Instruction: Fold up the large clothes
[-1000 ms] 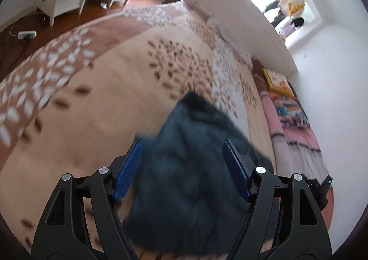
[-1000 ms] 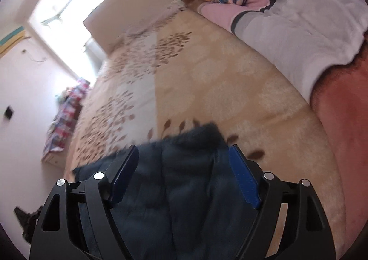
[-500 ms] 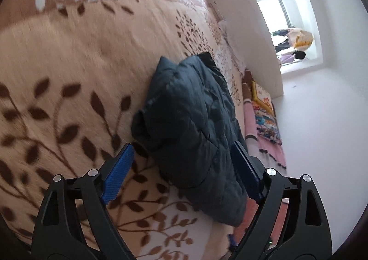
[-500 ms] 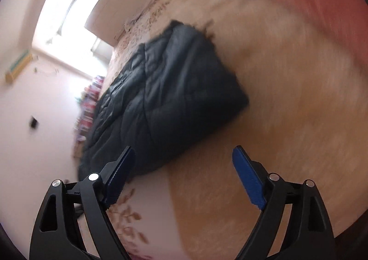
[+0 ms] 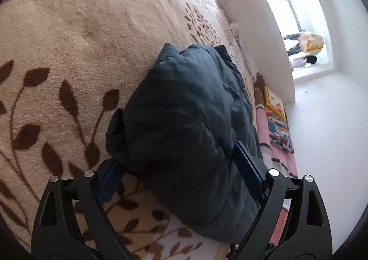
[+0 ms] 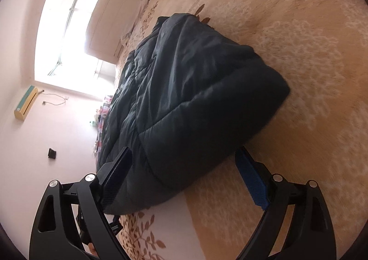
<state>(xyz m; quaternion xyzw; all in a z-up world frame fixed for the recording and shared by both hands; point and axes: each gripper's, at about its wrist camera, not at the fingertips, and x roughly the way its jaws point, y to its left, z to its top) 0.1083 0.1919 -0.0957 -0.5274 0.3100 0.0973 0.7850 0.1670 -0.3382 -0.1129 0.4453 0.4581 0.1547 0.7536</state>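
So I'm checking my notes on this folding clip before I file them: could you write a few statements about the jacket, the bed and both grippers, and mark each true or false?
1. The dark quilted jacket lies folded into a bundle on the leaf-patterned blanket. True.
2. The left gripper has its jaws clamped tight. False: its jaws are opening, either side of the bundle's edge.
3. The right gripper stands wide, the jacket's edge between its jaws. True.
4. The jacket hangs from a hanger. False: it rests on the bed.

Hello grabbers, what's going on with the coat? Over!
Left gripper opening, right gripper open, each straddling an end of the coat. Coat folded on the blanket. Nothing blocking.
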